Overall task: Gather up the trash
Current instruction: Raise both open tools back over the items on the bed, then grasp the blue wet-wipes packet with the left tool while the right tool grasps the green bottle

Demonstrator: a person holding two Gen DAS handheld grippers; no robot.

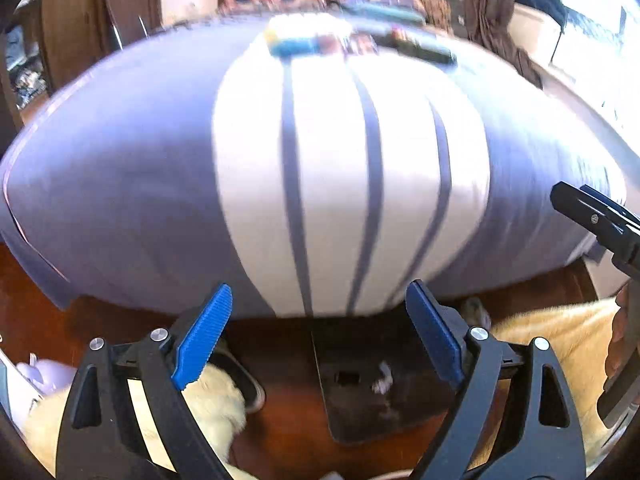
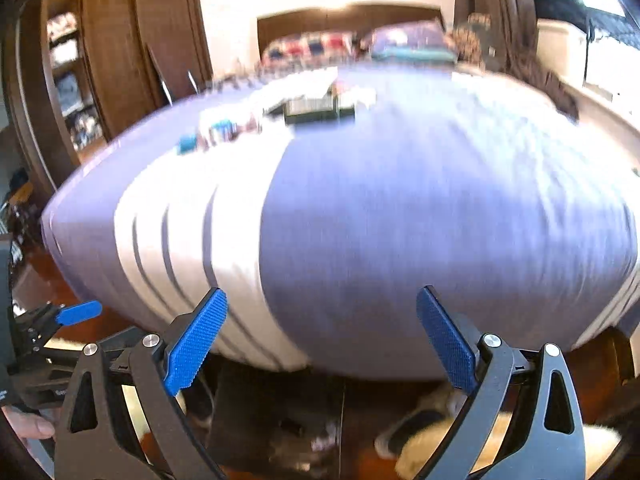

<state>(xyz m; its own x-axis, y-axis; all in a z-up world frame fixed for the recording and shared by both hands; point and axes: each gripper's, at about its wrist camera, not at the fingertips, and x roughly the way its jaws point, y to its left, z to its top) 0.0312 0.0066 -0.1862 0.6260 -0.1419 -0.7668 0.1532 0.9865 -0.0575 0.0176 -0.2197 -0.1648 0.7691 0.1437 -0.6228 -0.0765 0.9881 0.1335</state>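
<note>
My left gripper (image 1: 320,290) stands open with nothing between its blue pads, held over the foot of a bed. My right gripper (image 2: 322,295) is open and empty too. Below them on the floor sits a black bin (image 1: 372,396), also seen in the right wrist view (image 2: 276,412), with a crumpled white scrap (image 1: 382,380) in it. Far up the bed lie blurred packages: a blue and white one (image 1: 304,38), a dark flat box (image 2: 316,106) and small coloured wrappers (image 2: 216,132). Each gripper shows at the edge of the other's view: the right gripper (image 1: 592,216), the left gripper (image 2: 76,314).
The bed (image 1: 140,160) has a lavender cover with a white striped band, and pillows (image 2: 312,46) lie by its dark headboard. Brown wardrobes (image 2: 120,48) stand on the left and a bright window (image 1: 592,40) on the right. A person's cream fluffy trouser legs (image 1: 216,404) and a slipper (image 1: 252,388) are on the wooden floor.
</note>
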